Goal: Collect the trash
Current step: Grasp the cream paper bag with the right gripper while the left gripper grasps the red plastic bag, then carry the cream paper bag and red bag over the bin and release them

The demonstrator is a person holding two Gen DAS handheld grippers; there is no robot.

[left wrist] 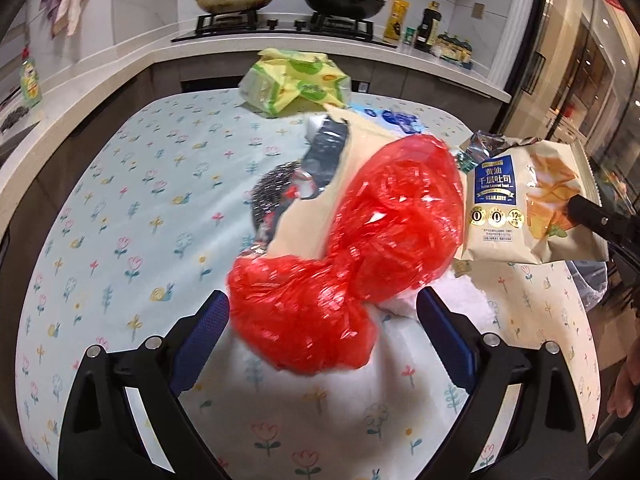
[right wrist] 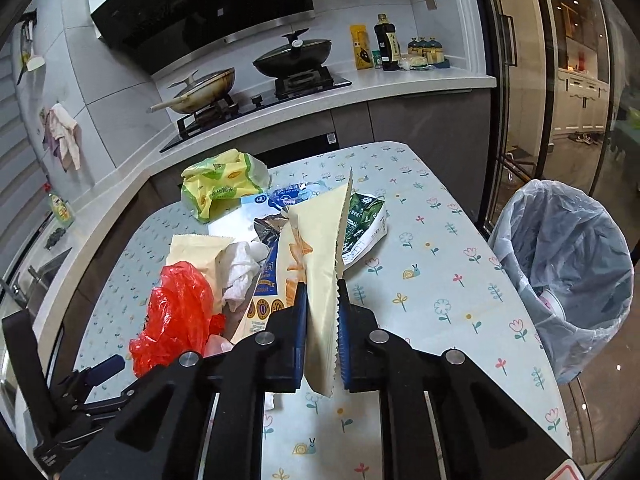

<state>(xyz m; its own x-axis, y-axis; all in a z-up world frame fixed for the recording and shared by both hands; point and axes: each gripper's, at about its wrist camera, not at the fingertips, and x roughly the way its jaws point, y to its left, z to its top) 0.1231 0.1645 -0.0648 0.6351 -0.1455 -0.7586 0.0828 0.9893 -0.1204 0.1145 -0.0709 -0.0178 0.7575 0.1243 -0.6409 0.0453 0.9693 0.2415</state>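
The cream toast wrapper (left wrist: 532, 208) carries a blue panel with large Chinese characters 黄油千层吐司 and, beneath them, small English that seems to read "Butter Layered Toast"; three gold circles below show "0", "0" and "12%", while the finer print lower down is too small to read. In the right wrist view the same wrapper (right wrist: 320, 264) shows only part of that blue panel and the gold circles. The green carton (right wrist: 362, 224), blue packet (right wrist: 292, 196), yellow-green bag (left wrist: 296, 80) and counter bottles (right wrist: 386, 42) bear print that stays illegible.
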